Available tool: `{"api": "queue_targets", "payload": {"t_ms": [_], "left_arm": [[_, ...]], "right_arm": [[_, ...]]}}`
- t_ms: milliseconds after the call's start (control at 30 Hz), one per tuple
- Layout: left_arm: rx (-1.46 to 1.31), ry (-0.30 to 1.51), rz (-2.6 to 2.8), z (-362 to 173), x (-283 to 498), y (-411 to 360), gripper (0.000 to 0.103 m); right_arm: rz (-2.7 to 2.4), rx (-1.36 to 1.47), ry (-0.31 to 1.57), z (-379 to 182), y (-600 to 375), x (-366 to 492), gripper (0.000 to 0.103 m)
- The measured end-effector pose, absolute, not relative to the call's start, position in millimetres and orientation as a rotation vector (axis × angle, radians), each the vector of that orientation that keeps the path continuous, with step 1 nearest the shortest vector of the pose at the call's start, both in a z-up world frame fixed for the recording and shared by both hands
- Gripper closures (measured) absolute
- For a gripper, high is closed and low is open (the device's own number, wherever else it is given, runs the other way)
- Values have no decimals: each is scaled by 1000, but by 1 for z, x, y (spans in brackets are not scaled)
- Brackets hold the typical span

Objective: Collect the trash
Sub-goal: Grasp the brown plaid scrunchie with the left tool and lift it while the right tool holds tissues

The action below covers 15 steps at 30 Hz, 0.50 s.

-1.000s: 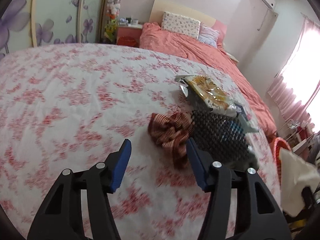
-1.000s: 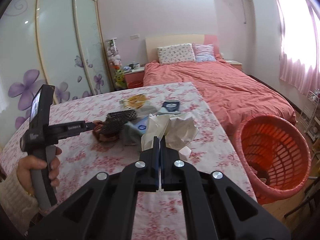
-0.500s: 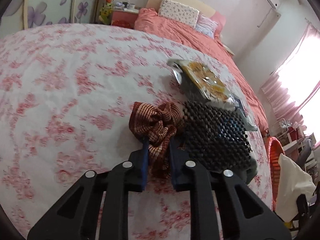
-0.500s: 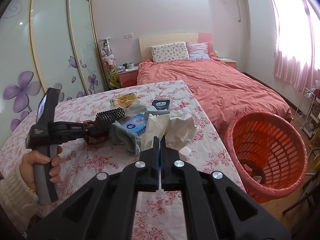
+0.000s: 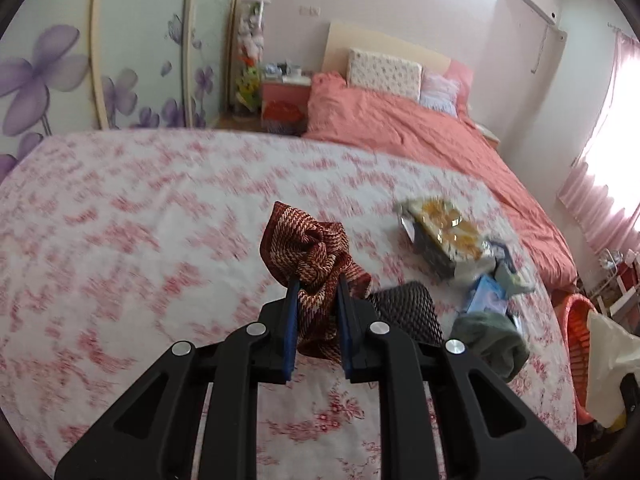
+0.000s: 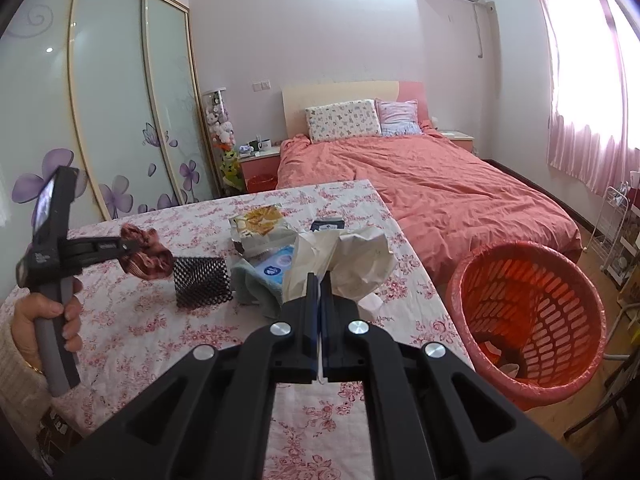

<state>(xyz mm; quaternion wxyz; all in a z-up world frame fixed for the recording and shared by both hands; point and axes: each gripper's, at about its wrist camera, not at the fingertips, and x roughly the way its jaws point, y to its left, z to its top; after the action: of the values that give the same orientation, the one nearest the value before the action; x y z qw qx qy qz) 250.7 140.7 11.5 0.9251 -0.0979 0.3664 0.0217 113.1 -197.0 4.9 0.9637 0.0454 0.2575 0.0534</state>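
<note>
My left gripper (image 5: 317, 286) is shut on a red-brown striped scrunchie (image 5: 312, 254) and holds it lifted above the floral tablecloth; it also shows in the right wrist view (image 6: 146, 256). My right gripper (image 6: 319, 280) is shut on a crumpled white paper (image 6: 348, 258), held above the table's right side. An orange trash basket (image 6: 532, 320) stands on the floor right of the table. A black mesh piece (image 6: 202, 282), a yellow snack wrapper (image 6: 260, 222) and a blue tissue pack (image 6: 276, 266) lie on the table.
A grey-green cloth (image 6: 252, 290) and a dark small packet (image 6: 328, 225) lie among the items. The table (image 5: 120, 240) has a floral cloth. A pink bed (image 6: 420, 176) is behind it, a wardrobe (image 6: 112, 120) at left, a wire rack (image 6: 618, 236) at far right.
My left gripper closed on the scrunchie and lifted it off the table, away from the black mesh piece. My right gripper stays shut on the paper and has risen slightly.
</note>
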Motion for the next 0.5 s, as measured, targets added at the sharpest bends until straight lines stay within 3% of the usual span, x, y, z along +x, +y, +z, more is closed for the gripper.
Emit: {"api": "queue_targets", "payload": {"t_ms": [500], "left_arm": [[-163, 727, -128, 38, 226, 87, 86]], "right_arm": [[70, 89, 472, 22, -211, 91, 101]]}}
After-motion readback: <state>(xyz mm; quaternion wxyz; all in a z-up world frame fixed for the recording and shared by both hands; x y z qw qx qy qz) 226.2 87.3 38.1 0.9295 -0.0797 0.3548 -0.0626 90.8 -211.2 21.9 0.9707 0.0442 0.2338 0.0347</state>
